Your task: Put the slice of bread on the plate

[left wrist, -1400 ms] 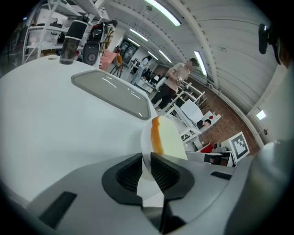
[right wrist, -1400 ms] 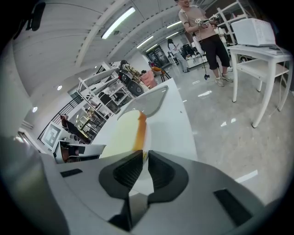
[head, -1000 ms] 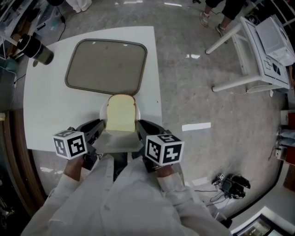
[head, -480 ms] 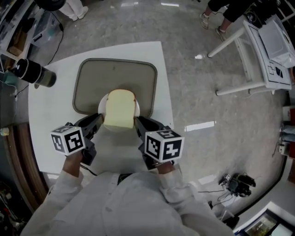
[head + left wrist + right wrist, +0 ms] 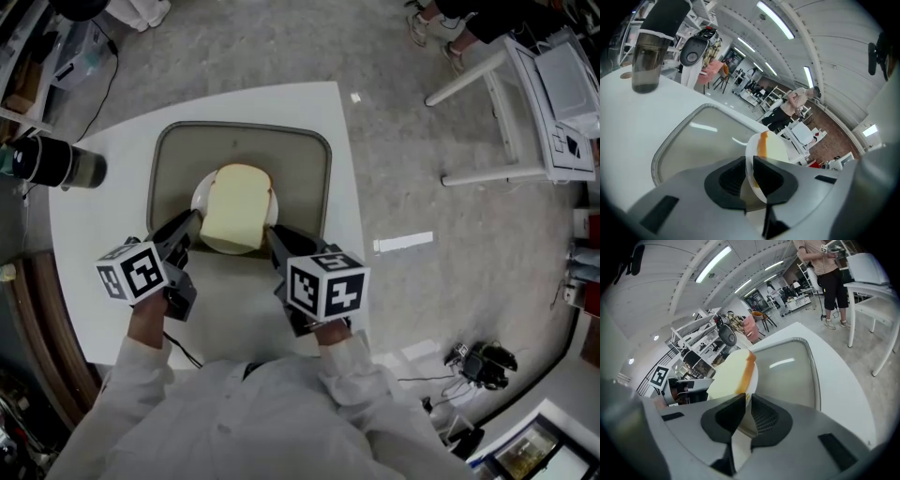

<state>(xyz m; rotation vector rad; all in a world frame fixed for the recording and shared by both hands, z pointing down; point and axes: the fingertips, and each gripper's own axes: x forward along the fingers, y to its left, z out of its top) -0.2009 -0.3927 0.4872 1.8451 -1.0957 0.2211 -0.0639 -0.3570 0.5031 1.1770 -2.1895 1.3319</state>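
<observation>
Plainly — soft squarish bread slice (image 5: 236, 206) on round white plate (image 5: 199, 195)

Long ceiling lights (image 5: 774, 19) make the room bright. They leave white shiny streaks on the tray (image 5: 689, 145). The picture edges bend and turn dark.

The head view looks steeply down on the table (image 5: 94, 244) from above. Both gripper views sit low, close behind their jaws, sharing the plate (image 5: 748, 151) and tray (image 5: 689, 140) from opposite sides.

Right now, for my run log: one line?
left gripper clamps plate | right gripper clamps plate | bread on plate | plate over tray
</observation>
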